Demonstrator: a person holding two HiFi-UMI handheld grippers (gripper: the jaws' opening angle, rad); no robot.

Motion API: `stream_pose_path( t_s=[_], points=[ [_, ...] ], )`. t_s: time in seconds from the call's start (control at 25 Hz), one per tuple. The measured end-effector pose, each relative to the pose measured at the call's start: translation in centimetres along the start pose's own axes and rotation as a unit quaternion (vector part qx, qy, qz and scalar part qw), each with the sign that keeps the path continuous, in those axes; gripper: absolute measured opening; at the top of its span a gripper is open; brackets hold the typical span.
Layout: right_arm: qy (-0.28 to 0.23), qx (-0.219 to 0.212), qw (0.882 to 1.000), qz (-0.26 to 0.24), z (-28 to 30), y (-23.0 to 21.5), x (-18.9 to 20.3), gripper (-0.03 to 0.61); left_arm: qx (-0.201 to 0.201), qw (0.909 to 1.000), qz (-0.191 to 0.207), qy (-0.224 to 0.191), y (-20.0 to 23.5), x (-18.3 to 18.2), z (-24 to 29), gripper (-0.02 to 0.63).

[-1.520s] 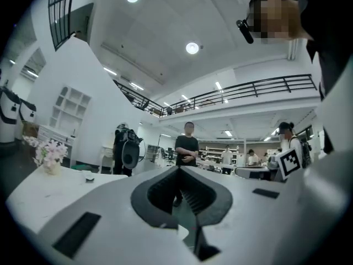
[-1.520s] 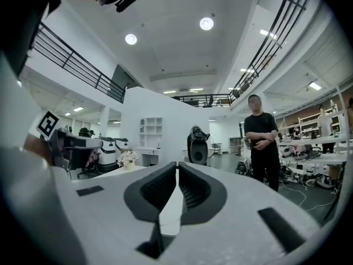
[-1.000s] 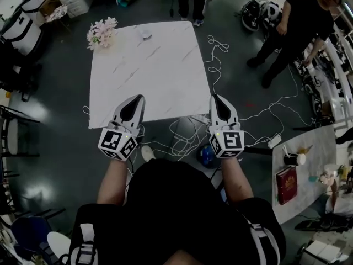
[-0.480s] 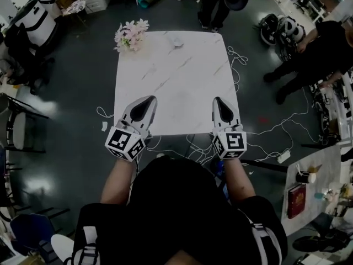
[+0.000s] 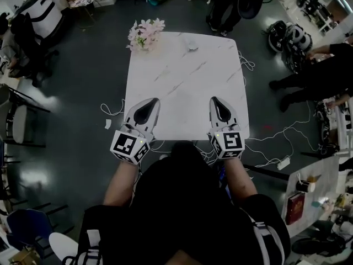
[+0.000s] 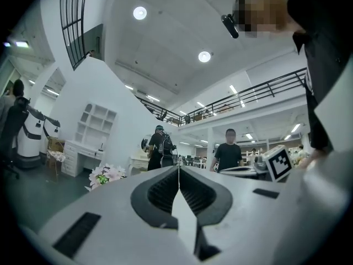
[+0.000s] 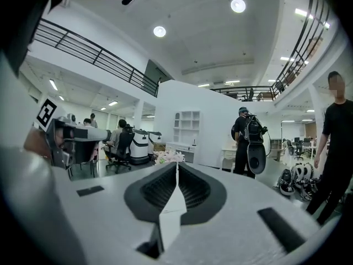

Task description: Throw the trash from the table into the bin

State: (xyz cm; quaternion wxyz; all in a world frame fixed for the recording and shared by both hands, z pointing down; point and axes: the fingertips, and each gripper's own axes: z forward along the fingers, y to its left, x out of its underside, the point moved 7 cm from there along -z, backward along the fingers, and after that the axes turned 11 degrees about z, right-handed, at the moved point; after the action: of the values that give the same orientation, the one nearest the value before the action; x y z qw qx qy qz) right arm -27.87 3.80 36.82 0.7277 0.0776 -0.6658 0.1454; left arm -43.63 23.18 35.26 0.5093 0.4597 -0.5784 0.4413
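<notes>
Trash outstanding: one small pale crumpled scrap (image 5: 192, 46), lying on the white marble-patterned square table (image 5: 182, 87) close to its far edge, slightly right of that edge's middle. It is too small in my head view to give its long axis, and neither gripper view shows it.

Claws: my left claw (image 5: 153, 100) and right claw (image 5: 215, 99) both stand over the near edge of the table, pointing roughly level toward the far side. Each gripper view shows the jaws pressed together along their whole seam with nothing between them. Both are empty.

Governing relation: the scrap lies ahead across the full depth of the tabletop, well apart from both claws. It sits a little left of the right claw's line and further right of the left claw's line, so I judge the right claw the nearer and the better placed to take it. Its jaws must part before any pickup.

Surroundings: a bunch of pink and white flowers (image 5: 145, 33) occupies the far left corner, apart from the scrap. The marble between claws and scrap is bare, and I find no obstruction on that path. A person in dark clothes (image 5: 229, 1) stands just beyond the far edge. White cables (image 5: 265, 148) trail over the floor at my right.

Bin: not identified in any view. Its direction must be found before the carry.
</notes>
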Motion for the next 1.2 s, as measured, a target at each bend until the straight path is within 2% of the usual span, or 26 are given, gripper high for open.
stream_pose_path(
  t_s=[0.36,0.64,1.0,1.2],
  points=[
    [0.016,-0.034,0.999,-0.006,5.3,0.2,0.5,0.012,-0.049,0.9988,0.01,0.003,3.2,0.9,0.5,0.015],
    [0.026,-0.048,0.998,-0.017,10.3,-1.8,-0.6,0.012,-0.066,0.9977,0.007,0.015,5.6,1.4,3.3,0.015],
    [0.054,-0.061,0.997,-0.008,17.7,-5.9,0.6,0.013,-0.072,0.9964,-0.002,0.044,8.3,3.9,9.2,0.015],
    [0.064,-0.07,0.995,0.004,21.8,-8.5,1.8,0.013,-0.061,0.9962,-0.002,0.062,9.1,5.9,13.2,0.015]
  ],
)
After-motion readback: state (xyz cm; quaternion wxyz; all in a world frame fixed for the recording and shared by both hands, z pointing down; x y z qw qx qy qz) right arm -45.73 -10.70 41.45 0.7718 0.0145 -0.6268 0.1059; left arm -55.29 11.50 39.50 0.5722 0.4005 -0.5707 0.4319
